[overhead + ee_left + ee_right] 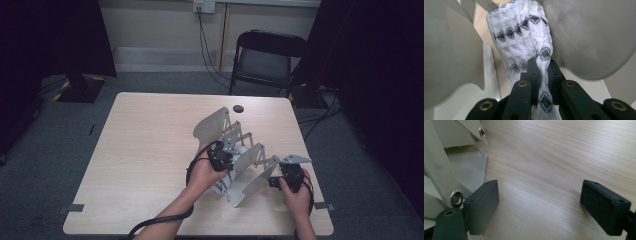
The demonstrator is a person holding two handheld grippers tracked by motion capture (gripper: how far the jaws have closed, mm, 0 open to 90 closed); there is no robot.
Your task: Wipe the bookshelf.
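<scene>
Left gripper (541, 72) pinches the white patterned cloth (521, 37) at lower centre, between grey rack (235, 145) panels — soft, light, likely to snag; grip a bunched fold. Right gripper (539, 205) wide open, empty — lower frame.

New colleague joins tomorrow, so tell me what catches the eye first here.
A grey folding rack of hinged plates stands right of centre on the wooden table. The left claw is shut on a white cloth with black diamonds between its plates; the right claw rests open beside the rack.
</scene>
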